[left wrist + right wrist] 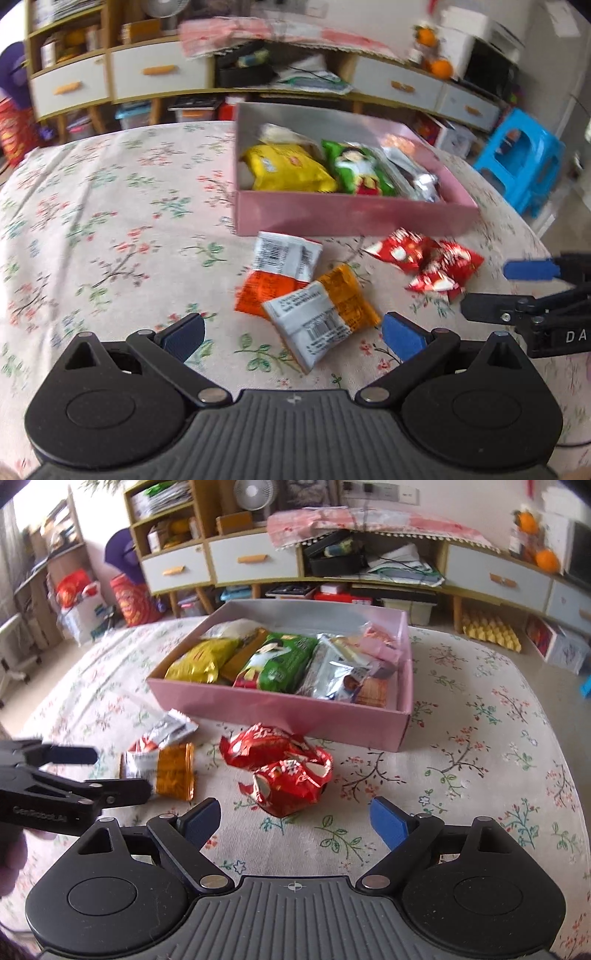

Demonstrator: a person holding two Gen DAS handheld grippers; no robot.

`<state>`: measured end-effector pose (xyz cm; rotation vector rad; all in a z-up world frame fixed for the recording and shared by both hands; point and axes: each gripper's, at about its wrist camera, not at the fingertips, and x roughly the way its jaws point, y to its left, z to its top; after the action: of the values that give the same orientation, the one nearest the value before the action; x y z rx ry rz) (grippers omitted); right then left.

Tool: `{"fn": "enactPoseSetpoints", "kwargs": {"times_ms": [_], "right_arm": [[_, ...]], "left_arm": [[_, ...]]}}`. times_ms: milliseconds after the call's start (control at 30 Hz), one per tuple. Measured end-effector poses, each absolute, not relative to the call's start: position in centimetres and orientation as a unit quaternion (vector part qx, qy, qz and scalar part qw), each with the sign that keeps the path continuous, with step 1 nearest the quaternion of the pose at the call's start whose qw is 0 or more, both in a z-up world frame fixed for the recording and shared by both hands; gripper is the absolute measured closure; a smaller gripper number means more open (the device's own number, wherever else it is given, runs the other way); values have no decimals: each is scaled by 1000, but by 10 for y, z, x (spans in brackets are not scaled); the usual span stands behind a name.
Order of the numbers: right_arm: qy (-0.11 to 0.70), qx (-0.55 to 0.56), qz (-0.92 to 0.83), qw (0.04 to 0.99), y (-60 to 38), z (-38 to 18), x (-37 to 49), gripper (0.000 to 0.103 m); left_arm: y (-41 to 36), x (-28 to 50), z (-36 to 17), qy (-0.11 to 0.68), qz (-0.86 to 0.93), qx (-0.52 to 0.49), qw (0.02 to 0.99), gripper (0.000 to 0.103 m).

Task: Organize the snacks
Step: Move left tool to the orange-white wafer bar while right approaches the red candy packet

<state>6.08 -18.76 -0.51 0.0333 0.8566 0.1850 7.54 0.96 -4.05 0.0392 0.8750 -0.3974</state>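
Note:
A pink box [351, 218] [280, 710] on the flowered tablecloth holds a yellow packet [288, 168], a green packet [362, 170] and silvery ones [332, 672]. In front of it lie two orange-and-white packets [321, 314] [166, 768] and, to their right, crumpled red packets [428, 266] [284, 771]. My left gripper [293, 338] [103, 773] is open just above the nearer orange packet, its pads clear of it. My right gripper [295, 821] [506, 290] is open too, low over the cloth just short of the red packets, holding nothing.
The tablecloth [110, 221] covers a rounded table whose edge curves away left and right. Behind it stands a low cabinet with white drawers [255, 561] and cluttered shelves. A blue plastic stool [517, 162] sits off the table's right side.

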Motion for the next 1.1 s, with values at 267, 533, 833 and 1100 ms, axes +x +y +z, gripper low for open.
{"fn": "enactPoseSetpoints", "kwargs": {"times_ms": [267,533,833,1100], "right_arm": [[413,-7,110,904,-181,-16,70,13],[425,11,91,901,-192,-24,82,13],[442,29,41,895,-225,-28,84,13],[457,78,72,883,-230,-24,85,13]], "left_arm": [[1,77,-44,422,-241,44,873,7],[2,72,-40,434,-271,43,858,19],[-8,53,-37,454,-340,73,821,20],[-9,66,-32,435,-298,67,847,21]]}}
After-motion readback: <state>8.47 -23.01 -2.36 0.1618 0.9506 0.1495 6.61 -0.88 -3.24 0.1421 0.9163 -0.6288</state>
